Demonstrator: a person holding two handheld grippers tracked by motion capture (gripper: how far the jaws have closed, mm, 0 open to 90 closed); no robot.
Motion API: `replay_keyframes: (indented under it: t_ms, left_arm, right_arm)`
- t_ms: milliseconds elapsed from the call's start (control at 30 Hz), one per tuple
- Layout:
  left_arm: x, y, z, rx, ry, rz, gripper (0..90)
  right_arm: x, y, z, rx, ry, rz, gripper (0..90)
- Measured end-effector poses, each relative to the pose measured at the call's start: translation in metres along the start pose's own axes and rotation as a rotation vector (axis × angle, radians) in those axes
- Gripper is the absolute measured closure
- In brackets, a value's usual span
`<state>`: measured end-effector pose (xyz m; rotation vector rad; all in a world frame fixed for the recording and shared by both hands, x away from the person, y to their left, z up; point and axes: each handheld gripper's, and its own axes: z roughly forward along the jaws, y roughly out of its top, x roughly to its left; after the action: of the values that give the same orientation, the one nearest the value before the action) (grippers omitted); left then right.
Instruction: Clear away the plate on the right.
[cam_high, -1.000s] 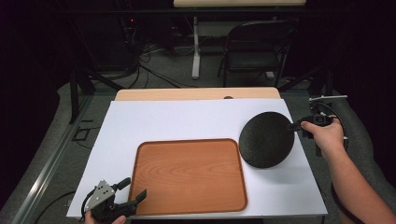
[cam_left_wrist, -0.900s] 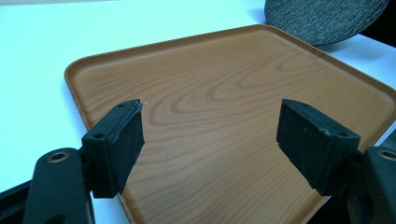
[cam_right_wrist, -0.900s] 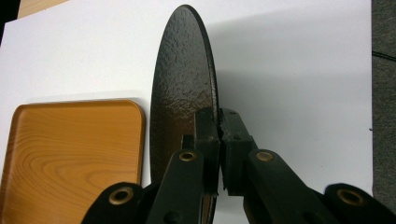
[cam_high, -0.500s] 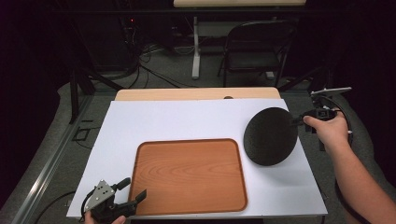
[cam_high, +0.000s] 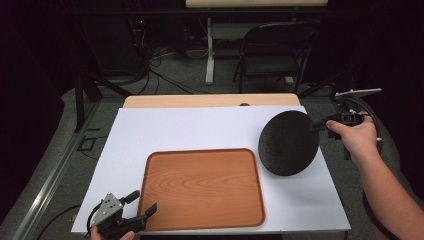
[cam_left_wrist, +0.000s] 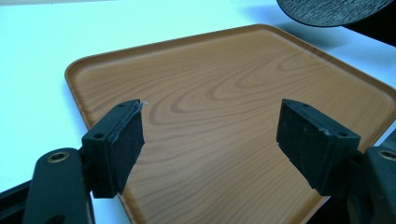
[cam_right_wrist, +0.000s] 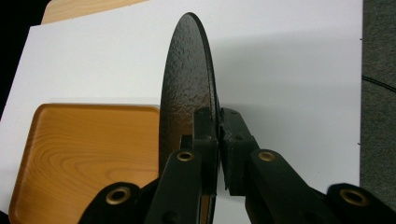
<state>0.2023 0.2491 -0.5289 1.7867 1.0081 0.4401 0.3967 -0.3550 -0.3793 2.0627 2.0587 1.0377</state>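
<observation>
The stiff, rough-textured black disc (cam_high: 288, 143) was pinched at its rim by the right claw (cam_right_wrist: 218, 140); the left claw (cam_left_wrist: 210, 140) was held open over the tray (cam_high: 200, 187)

The rectangular brown tray (cam_high: 200, 187) looked like wood-grain laminate, smooth with a soft sheen. The round black disc (cam_right_wrist: 187, 93) had a rough, pebbled, matt face. The white sheet covering the bench (cam_high: 190, 127) was smooth and matt, over pale wood. The left tool (cam_left_wrist: 210, 140) wore matt black, slightly grainy pads (cam_left_wrist: 126, 135).
</observation>
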Motion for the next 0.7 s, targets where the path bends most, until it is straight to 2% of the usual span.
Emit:
replay_keyframes:
  t_ms: [167,333,533,700]
  left_arm:
    - [0.0,0.0,0.0,-0.002,0.002,0.001,23.0]
    - [0.0,0.0,0.0,-0.002,0.001,0.001,23.1]
    - [-0.001,0.0,0.0,-0.001,0.002,0.005,23.0]
    - [-0.001,0.0,0.0,-0.002,-0.003,0.006,23.0]
  right_arm:
    - [0.011,-0.002,0.007,0.014,0.014,-0.025,85.6]
    - [0.028,-0.004,0.016,0.028,0.042,-0.063,85.6]
    - [0.059,-0.009,0.033,0.059,0.092,-0.127,85.5]
    - [0.092,-0.017,0.052,0.09,0.146,-0.193,85.4]
